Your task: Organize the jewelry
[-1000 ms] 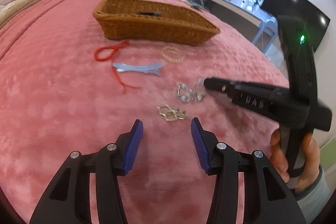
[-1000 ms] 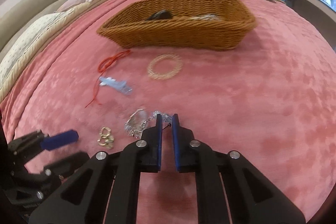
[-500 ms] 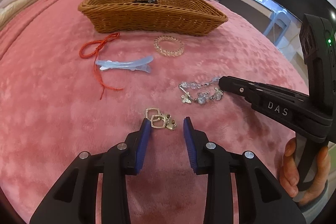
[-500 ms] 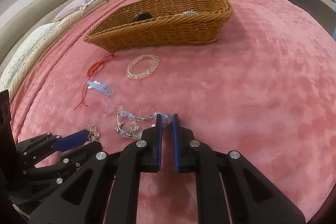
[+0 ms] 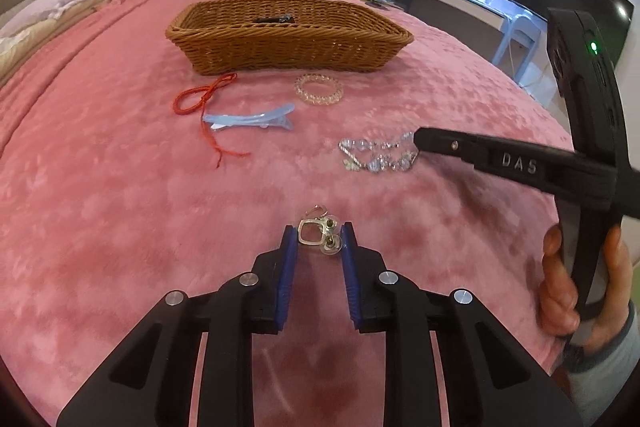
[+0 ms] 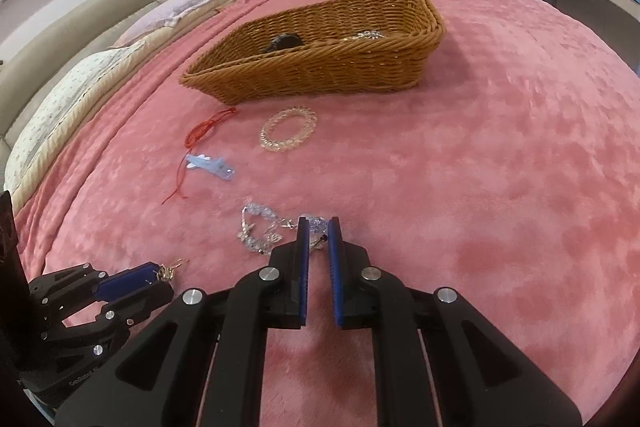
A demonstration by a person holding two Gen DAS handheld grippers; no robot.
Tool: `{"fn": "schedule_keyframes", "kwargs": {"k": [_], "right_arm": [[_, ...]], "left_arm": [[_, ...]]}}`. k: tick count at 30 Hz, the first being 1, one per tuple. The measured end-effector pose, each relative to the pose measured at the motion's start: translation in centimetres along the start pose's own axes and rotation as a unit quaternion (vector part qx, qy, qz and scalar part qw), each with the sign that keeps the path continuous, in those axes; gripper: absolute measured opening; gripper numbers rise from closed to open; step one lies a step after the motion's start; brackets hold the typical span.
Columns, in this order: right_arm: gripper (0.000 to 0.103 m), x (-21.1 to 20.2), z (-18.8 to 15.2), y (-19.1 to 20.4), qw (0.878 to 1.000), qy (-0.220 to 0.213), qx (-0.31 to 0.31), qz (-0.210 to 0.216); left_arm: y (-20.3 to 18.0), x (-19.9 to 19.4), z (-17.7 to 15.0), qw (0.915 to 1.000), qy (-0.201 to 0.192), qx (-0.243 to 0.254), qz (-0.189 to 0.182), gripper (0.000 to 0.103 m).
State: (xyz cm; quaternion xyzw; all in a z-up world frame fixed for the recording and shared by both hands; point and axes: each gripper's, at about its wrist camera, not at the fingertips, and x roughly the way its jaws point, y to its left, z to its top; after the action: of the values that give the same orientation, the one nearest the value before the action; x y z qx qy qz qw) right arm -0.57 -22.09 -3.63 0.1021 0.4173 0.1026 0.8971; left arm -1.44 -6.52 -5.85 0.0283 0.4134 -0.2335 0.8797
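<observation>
Left gripper: the left gripper (image 5: 318,233) has moved forward over the last second and narrowed its blue pads around the small gold square-link earrings (image 5: 316,231); the pads flank the pair, seemingly just touching, but not yet clamped.

Right gripper: the right gripper (image 6: 318,227) was pinched nearly shut a moment ago; now its jaws stand slightly apart over one end of the silver crystal-bead bracelet (image 6: 260,231), which lies on the pink plush blanket (image 6: 500,167) just ahead and to its left. Whether any bead is truly pinched I cannot tell.

Meaning for the task: both tools have settled onto a piece each, so two pickups look imminent; nothing has yet left the blanket.

Destination: the brown woven wicker basket (image 5: 288,47) sits well ahead of both grippers.

Other pieces: between grippers and basket lie a clear beaded ring bracelet (image 5: 318,95), a pale blue plastic hair clip (image 5: 248,121) and a red knotted cord (image 5: 204,107).

Hidden or unclear: the basket's wall hides most of its contents; a dark item (image 6: 284,41) and something silvery (image 6: 366,35) show above the rim, neither identifiable. The bracelet's near end is covered by the right gripper's pads, and the earrings' lower parts sit behind the left pads.
</observation>
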Motion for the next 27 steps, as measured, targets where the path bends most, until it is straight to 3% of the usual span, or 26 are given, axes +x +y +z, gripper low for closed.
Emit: {"fn": "schedule_keyframes", "kwargs": {"k": [15,18,27], "right_arm": [[0.008,0.3,-0.7,-0.4,1.0,0.01,0.007,0.002],[0.008,0.4,-0.8,-0.4,1.0,0.01,0.008,0.004],[0.008,0.8,-0.7,-0.6,1.0,0.012,0.013,0.011]], "left_arm": [[0.2,-1.9,-2.9,0.9971,0.004,0.065,-0.039,0.024],[0.5,-2.1,-3.0,0.9966,-0.001,0.062,-0.055,0.024],[0.7,-1.8,-2.8,0.9973,0.002,0.054,-0.049,0.024]]}}
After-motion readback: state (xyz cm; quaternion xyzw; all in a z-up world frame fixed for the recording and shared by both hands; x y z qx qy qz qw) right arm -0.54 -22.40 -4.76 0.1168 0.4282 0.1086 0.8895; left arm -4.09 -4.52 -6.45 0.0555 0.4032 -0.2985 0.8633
